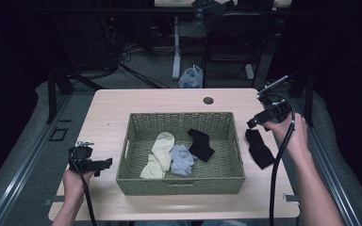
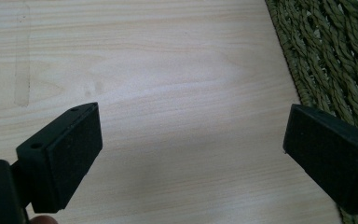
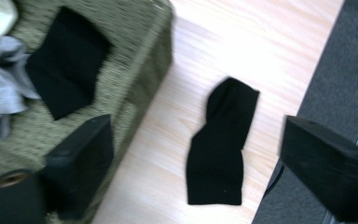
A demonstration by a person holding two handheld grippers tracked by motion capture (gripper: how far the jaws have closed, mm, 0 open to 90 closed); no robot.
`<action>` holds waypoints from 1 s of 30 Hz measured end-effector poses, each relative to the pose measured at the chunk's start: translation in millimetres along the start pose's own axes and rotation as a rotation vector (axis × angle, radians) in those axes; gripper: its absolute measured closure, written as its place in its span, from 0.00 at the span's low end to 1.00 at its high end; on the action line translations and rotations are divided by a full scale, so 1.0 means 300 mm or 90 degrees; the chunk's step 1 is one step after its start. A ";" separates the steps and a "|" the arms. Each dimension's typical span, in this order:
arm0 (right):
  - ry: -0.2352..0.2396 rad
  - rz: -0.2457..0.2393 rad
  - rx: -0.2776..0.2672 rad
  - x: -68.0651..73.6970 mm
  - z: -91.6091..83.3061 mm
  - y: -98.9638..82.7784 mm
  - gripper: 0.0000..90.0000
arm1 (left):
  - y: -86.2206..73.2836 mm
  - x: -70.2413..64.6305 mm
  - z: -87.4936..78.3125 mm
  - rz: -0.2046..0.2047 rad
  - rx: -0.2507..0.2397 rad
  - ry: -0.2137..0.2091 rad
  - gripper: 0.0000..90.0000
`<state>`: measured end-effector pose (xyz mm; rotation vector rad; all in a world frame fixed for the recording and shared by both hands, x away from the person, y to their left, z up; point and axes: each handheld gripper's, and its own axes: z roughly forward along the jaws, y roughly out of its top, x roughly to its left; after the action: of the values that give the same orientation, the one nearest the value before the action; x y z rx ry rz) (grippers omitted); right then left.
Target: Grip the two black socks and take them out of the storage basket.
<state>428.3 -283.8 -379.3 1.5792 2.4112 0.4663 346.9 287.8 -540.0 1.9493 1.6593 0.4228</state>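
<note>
A green woven basket (image 1: pixel 179 182) stands mid-table and holds a cream sock (image 1: pixel 160 148), a grey sock (image 1: pixel 183 159) and a black sock (image 1: pixel 200 145). Another black sock (image 1: pixel 260 148) lies flat on the wood to the right of the basket. My right gripper (image 1: pixel 254 123) hovers above that sock's far end, open and holding nothing; in the right gripper view the sock (image 3: pixel 219 144) lies on the table between and beyond the spread jaws, beside the basket (image 3: pixel 154 42). My left gripper (image 1: pixel 101 165) is open over bare wood left of the basket (image 2: pixel 335 60).
The light wooden table (image 1: pixel 122 101) has a cable hole (image 1: pixel 208 100) at its far side. Its right edge runs close to the loose sock, with grey floor (image 3: pixel 340 56) beyond. A white plastic bag (image 1: pixel 191 77) and desk legs stand behind the table.
</note>
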 end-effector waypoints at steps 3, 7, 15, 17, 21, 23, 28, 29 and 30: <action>0.005 -0.028 -0.006 0.057 -0.030 0.037 0.03 | 0.000 0.002 0.001 -0.001 0.001 0.000 0.05; 0.017 -0.063 -0.014 0.127 -0.041 0.082 0.02 | 0.000 0.001 0.000 0.000 -0.001 0.000 0.05; 0.046 -0.103 -0.045 0.262 -0.008 0.151 0.02 | 0.000 0.001 0.000 0.002 -0.001 -0.002 0.05; 0.047 -0.113 -0.043 0.288 0.004 0.162 0.02 | 0.001 0.002 -0.001 0.001 0.000 -0.003 0.05; 0.057 -0.132 -0.038 0.343 0.046 0.184 0.03 | 0.001 0.001 0.000 0.002 -0.002 -0.003 0.05; 0.059 -0.142 -0.033 0.371 0.073 0.193 0.02 | 0.001 0.001 0.000 0.002 -0.001 -0.004 0.05; 0.055 -0.151 -0.014 0.422 0.142 0.203 0.03 | 0.001 -0.001 0.000 0.003 -0.002 -0.005 0.05; 0.056 -0.148 -0.010 0.431 0.158 0.205 0.03 | 0.001 0.000 0.000 0.003 -0.002 -0.005 0.05; 0.059 -0.150 -0.006 0.438 0.174 0.206 0.03 | 0.001 0.000 0.000 0.004 -0.003 -0.005 0.05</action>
<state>446.7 -132.8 -405.5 1.2739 2.6163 0.5135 347.2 287.8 -539.7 1.9508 1.6476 0.4204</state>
